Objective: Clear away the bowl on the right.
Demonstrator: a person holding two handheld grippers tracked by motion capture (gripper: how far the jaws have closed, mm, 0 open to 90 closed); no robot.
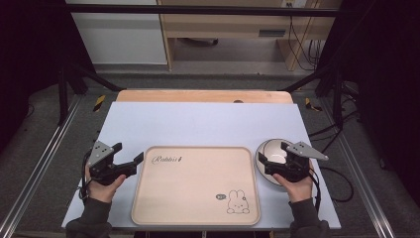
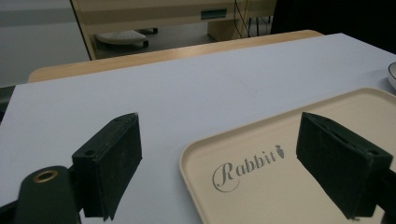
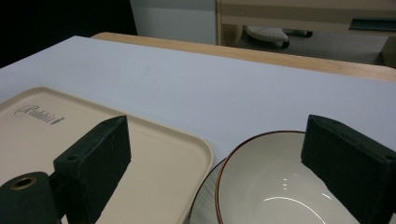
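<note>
Both hand-held grippers gape empty: left (image 1: 130, 159) at tray (image 1: 195, 208) corner, right (image 1: 270, 159) over bowl (image 1: 271, 148); a shallow rim pinch risks slipping.

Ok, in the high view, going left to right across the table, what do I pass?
Left claw, open, beside the tray's left edge → beige tray with its rabbit drawing near the right corner → bowl, with the open right claw above its near side.
</note>
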